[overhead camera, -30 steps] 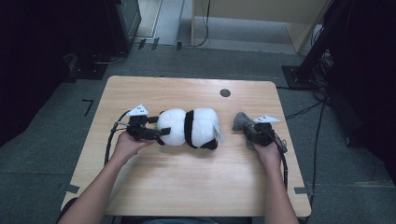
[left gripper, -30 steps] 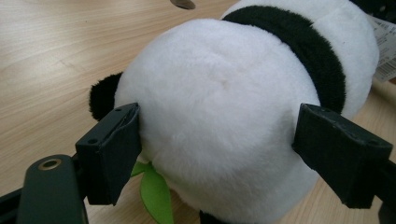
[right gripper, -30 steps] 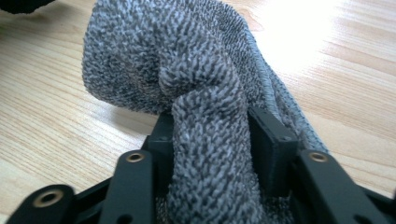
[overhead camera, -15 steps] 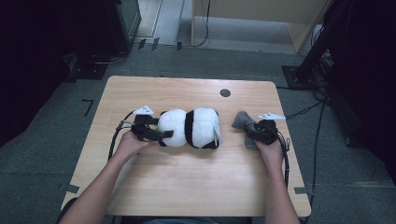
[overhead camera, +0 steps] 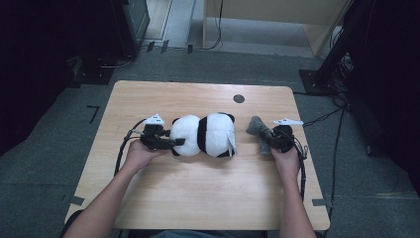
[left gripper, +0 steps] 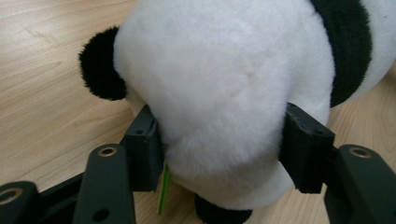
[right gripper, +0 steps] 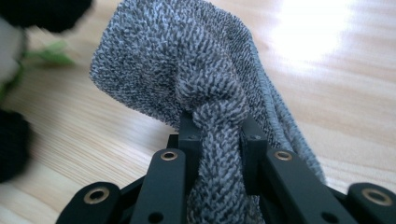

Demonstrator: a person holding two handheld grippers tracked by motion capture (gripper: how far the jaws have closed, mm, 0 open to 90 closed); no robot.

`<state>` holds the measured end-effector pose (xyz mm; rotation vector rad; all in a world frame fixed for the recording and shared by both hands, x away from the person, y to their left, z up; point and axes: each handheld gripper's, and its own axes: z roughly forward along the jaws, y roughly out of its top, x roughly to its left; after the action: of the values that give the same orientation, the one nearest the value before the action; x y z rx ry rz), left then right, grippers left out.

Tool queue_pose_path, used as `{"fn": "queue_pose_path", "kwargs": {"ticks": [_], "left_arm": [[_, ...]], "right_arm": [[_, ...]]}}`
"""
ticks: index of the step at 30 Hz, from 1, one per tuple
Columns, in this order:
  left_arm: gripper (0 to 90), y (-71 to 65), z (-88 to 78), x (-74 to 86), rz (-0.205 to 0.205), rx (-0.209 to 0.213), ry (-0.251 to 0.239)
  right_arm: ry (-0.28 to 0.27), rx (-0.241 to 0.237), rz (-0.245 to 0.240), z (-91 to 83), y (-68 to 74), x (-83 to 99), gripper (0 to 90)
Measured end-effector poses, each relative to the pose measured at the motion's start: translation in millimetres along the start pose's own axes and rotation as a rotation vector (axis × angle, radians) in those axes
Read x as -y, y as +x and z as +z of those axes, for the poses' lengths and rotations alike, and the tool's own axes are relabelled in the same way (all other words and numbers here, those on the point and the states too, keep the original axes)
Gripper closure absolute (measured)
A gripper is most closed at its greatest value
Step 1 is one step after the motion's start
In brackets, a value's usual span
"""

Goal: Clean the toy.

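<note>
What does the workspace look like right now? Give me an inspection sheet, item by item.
Surface: light wooden table with a dark round spot near the far edge.
Job's things: plush panda lying mid-table; grey knitted cloth to its right.
Clutter: nothing seen.
Grippers: left gripper, jaws just closing, pads pressed into the panda's white fur; right gripper shut on a bunched fold of the cloth.
Cables: black cable loops from the left gripper; another trails from the right.
Surroundings: grey carpet, dark equipment stands.
</note>
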<state>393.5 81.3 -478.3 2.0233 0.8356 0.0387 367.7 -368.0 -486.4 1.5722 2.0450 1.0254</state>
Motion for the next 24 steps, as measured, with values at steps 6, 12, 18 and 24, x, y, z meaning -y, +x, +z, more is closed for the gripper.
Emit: {"fn": "queue_pose_path", "kwargs": {"ticks": [6,12,18,24], "left_arm": [[45.2,-4.3,-3.6,1.8,-0.015,-0.006,0.004],[45.9,-6.9,-9.9,6.3,-0.041,-0.004,0.008],[45.9,-2.1,-15.4,7.5,-0.068,-0.002,0.0],[44.1,-2.8,-15.7,10.1,-0.061,-0.015,-0.003]], "right_arm": [[-0.024,-0.057,0.025,-7.1,3.5,-10.0,77.0],[-0.067,-0.114,0.0,-16.5,17.1,-26.5,76.8],[-0.073,-0.162,-0.025,-23.4,36.3,-36.3,76.5],[-0.074,-0.182,-0.045,-28.8,49.5,-48.0,76.6]]}}
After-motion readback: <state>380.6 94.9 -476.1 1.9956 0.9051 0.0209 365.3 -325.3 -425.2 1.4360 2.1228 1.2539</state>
